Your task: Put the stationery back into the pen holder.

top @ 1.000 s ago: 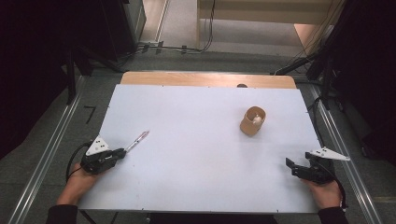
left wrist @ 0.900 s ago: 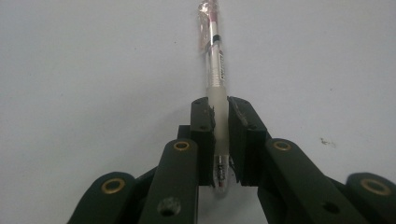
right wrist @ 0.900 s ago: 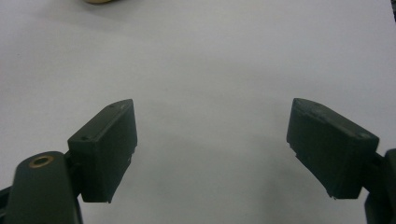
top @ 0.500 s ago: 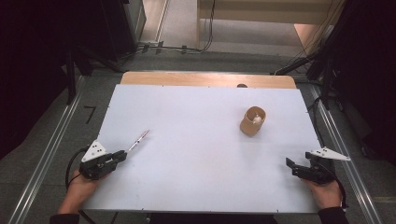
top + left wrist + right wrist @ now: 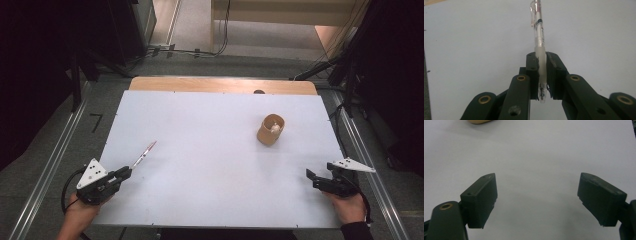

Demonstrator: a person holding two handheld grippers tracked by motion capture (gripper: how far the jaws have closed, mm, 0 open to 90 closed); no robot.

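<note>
Left gripper view: my left gripper (image 5: 542,72) pinches a clear pen (image 5: 539,42) by its grip, well apart from the wooden cup (image 5: 270,129). Nearer that cup, my right gripper (image 5: 537,200) rests, jaws spread.

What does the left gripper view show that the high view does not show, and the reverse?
The left gripper view alone shows how the pen is clamped at its frosted grip section, with the spring visible and the clip end pointing away. The high view alone shows the tan cup and the open right gripper. Both show the left gripper, its pen and the white table.
</note>
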